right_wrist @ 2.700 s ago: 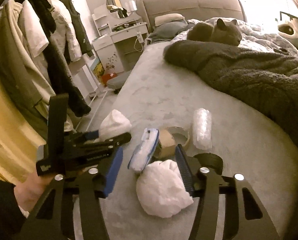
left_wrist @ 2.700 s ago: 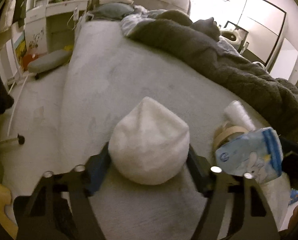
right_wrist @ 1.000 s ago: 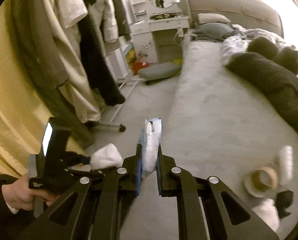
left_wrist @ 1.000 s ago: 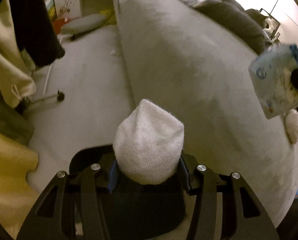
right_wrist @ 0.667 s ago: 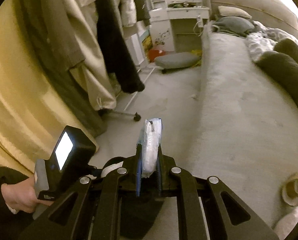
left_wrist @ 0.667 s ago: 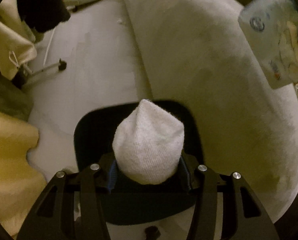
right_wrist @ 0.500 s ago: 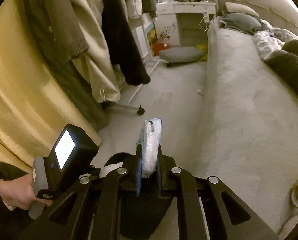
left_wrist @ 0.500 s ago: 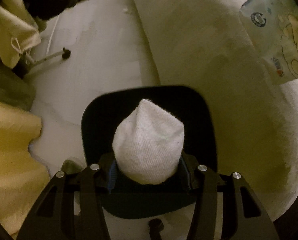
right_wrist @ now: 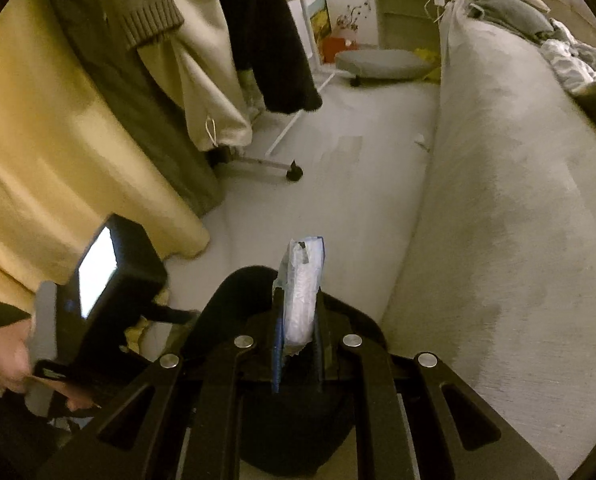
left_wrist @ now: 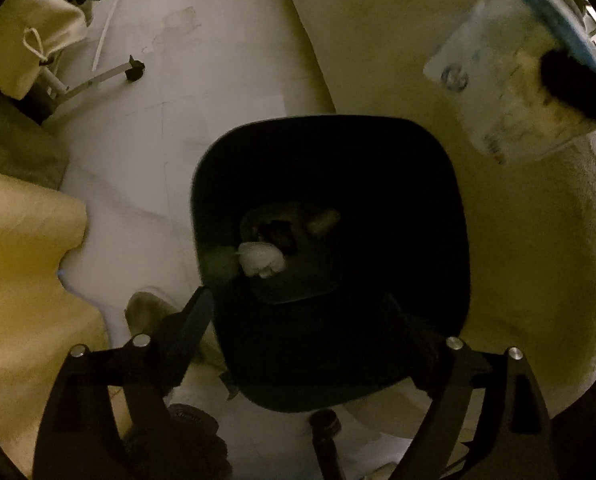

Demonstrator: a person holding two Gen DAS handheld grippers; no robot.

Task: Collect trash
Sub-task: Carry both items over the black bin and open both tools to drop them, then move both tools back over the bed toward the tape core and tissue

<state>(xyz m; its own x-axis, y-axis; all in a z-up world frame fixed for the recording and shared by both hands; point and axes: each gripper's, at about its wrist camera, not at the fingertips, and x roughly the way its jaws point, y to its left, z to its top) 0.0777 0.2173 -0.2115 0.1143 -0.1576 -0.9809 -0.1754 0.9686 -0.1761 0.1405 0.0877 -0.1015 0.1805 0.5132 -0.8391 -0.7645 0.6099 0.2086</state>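
In the left wrist view I look almost straight down into a black trash bin (left_wrist: 430, 184) on the floor beside the bed. A white crumpled wad (left_wrist: 263, 259) lies deep inside it. My left gripper (left_wrist: 302, 316) hangs over the bin's mouth, its jaws opening wide with nothing between them. My right gripper (right_wrist: 298, 314) is shut on a blue-and-white plastic packet (right_wrist: 303, 280), held upright over the bin's rim (right_wrist: 234, 292). That same packet (left_wrist: 506, 80) appears at the upper right of the left wrist view.
The bed's side (right_wrist: 498, 200) runs along the right of the bin. A yellow curtain (right_wrist: 38, 140) and a wheeled rack (right_wrist: 294, 174) of hanging clothes (right_wrist: 258, 20) stand on the left. A grey stool (right_wrist: 382, 64) sits farther back. A hand (right_wrist: 2, 352) holds the left gripper.
The left jaws have spread and the white wad has dropped from them into the bin. Both grippers have sunk closer to the bin. The right one still grips the packet.
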